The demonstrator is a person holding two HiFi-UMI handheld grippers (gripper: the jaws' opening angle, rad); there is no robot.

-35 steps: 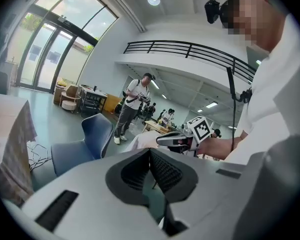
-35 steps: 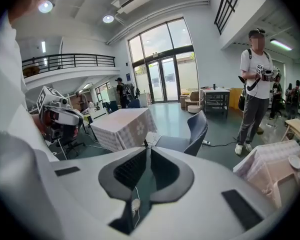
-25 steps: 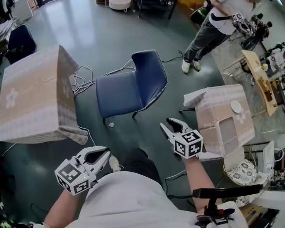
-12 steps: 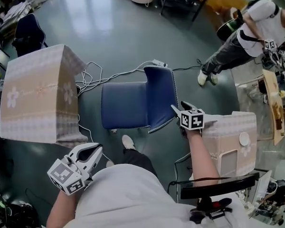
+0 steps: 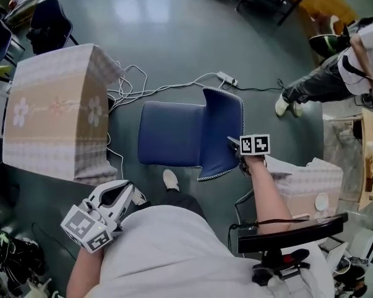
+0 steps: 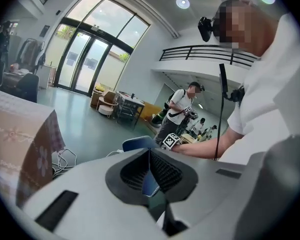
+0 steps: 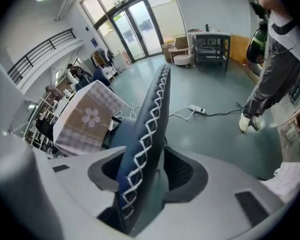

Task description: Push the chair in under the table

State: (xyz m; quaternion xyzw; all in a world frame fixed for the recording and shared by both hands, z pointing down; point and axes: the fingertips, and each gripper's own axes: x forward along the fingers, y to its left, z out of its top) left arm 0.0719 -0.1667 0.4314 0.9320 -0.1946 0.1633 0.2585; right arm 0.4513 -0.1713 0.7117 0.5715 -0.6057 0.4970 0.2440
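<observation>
The blue chair [image 5: 171, 141] stands on the floor with its seat facing the cloth-covered table [image 5: 56, 113] at the left, apart from it. My right gripper [image 5: 236, 146] straddles the side edge of the white-stitched backrest [image 5: 222, 132]. In the right gripper view the backrest [image 7: 150, 129] runs between the jaws of the right gripper [image 7: 145, 169], which are closing; the right pad still stands off it. Low at my left side, the left gripper [image 5: 127, 194] holds nothing. Its tips meet in the left gripper view [image 6: 150, 156], with the chair [image 6: 137, 143] beyond.
White cables [image 5: 143, 82] and a power strip [image 5: 227, 78] lie on the floor behind the chair. A second covered table [image 5: 304, 185] stands at my right. Another person [image 5: 336, 73] stands at the far right. My shoe [image 5: 170, 180] is just below the seat.
My right gripper has gone forward and down from near my body onto the backrest's edge. The left gripper has drifted slightly and stays low. The chair looks unmoved.
</observation>
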